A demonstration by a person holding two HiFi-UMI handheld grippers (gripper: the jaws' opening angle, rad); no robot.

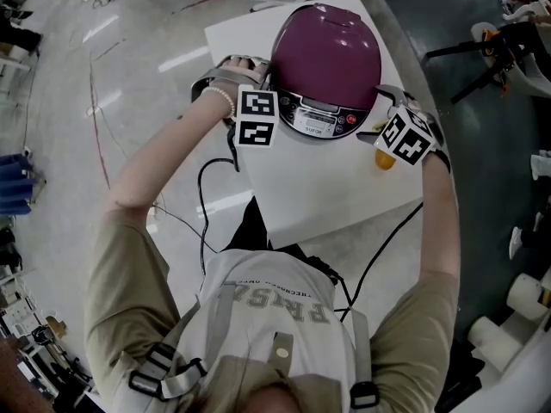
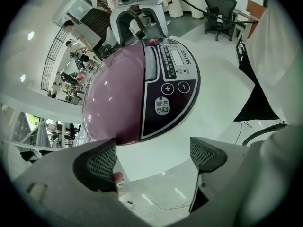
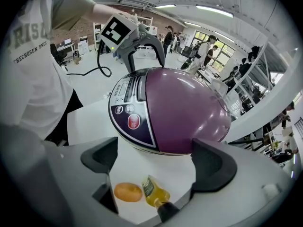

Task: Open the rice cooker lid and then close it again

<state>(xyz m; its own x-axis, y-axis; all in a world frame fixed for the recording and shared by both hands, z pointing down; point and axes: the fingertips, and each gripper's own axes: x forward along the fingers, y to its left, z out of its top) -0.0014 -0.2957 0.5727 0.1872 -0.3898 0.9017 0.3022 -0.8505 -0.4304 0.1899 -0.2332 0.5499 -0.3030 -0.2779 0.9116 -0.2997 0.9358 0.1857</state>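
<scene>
Rice cooker [image 1: 325, 58] sits on the white table [image 1: 344, 196], purple lid down and shut, control panel [image 1: 318, 119] facing the person. So step 1, opening, is not yet done.

Left gripper [image 2: 154, 156] is at the cooker's left flank. Its jaws are wide apart w/ nothing between them but table, and it looks just short of the shell. Right gripper [image 3: 156, 160] is at the cooker's right-front. Its jaws are also spread wide and hold nothing, w/ the cooker body just beyond the tips.

How to do it well, as I judge it:
- Steady the base w/ one gripper so the cooker doesn't skid.
- Press the lid release w/ one jaw tip of the other. It's prob. the strip above the panel, can't confirm.
- Let the lid swing up and keep the jaws clear of the hinge at the cooker's back.
- Close by pushing down on the lid front till it latches.

Count:
- 1 cooker, 2 grippers, 1 table.
- 1 orange round thing [image 3: 128, 192] and 1 small bottle [image 3: 154, 193] of yellow liquid, both near the cooker's right-front.
</scene>
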